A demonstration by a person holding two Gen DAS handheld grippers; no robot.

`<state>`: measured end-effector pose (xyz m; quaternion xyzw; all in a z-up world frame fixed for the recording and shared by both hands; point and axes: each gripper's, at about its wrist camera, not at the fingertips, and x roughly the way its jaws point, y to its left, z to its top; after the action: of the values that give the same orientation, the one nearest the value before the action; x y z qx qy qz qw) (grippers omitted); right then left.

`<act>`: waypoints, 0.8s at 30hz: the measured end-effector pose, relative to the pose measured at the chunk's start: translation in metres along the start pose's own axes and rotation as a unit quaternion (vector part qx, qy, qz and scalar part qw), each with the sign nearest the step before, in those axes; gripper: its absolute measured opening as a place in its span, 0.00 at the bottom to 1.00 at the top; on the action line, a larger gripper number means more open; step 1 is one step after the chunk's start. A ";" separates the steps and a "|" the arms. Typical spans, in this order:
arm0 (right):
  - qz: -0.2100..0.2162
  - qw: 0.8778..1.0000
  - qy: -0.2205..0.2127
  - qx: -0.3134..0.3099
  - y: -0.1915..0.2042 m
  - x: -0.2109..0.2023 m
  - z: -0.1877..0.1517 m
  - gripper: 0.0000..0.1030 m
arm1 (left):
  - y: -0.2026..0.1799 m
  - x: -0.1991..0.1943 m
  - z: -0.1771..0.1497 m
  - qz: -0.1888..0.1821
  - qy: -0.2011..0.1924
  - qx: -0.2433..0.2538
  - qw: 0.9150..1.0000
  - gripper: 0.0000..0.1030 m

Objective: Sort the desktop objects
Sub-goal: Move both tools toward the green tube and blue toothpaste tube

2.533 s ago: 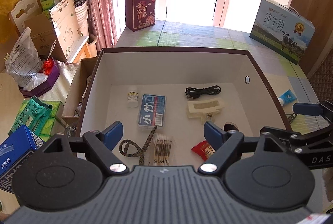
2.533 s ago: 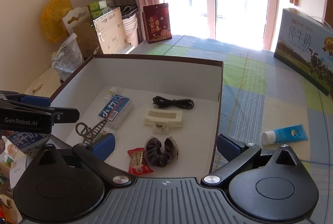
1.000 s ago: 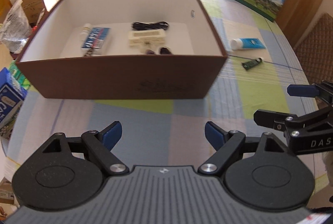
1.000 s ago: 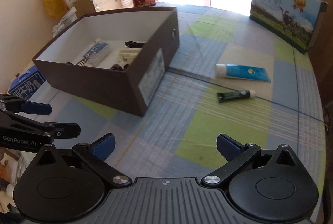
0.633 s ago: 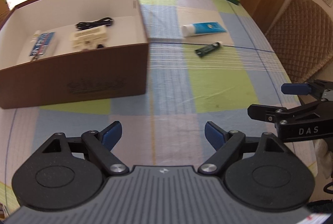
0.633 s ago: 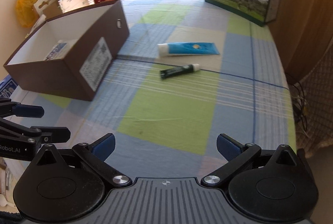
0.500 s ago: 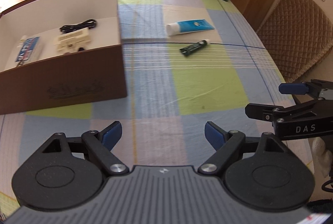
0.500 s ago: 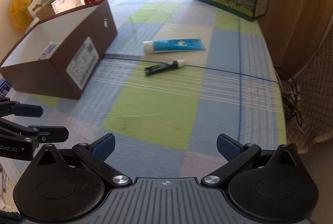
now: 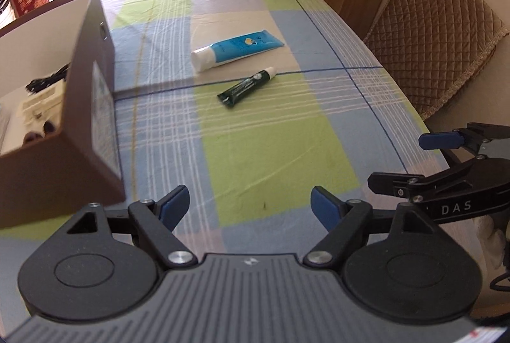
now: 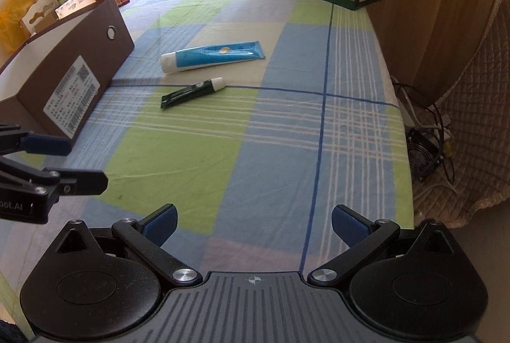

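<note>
Both grippers' jaws gape empty; blue tube [image 10: 212, 56] and slim dark-green tube [image 10: 191, 92], white-capped, lie flat.

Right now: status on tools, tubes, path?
Left tool open, empty. Right tool open, empty. Blue tube and green tube lie on the tablecloth beside the box. Nothing between tools and tubes.

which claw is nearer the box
Left. The left claw hovers beside the box at its near corner; the right claw sits farther right over the open tablecloth.
</note>
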<state>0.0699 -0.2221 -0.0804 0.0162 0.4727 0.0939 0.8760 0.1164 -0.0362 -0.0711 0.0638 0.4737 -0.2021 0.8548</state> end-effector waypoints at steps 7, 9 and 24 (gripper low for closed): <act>0.003 1.000 0.001 -0.019 -0.021 0.035 0.030 0.97 | -0.001 0.039 0.033 0.004 -0.008 0.024 1.000 0.74; 0.002 0.999 -0.006 -0.032 -0.023 0.043 0.038 0.91 | -0.001 0.050 0.043 0.004 -0.010 0.030 1.000 0.72; 0.012 0.999 -0.024 -0.045 -0.040 0.077 0.073 0.83 | -0.011 0.116 0.089 0.020 -0.015 0.091 0.995 0.56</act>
<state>0.1779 -0.2435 -0.1077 -0.0151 0.4463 0.1248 0.8860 0.2365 -0.1062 -0.1188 0.1482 0.4386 -0.2281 0.8565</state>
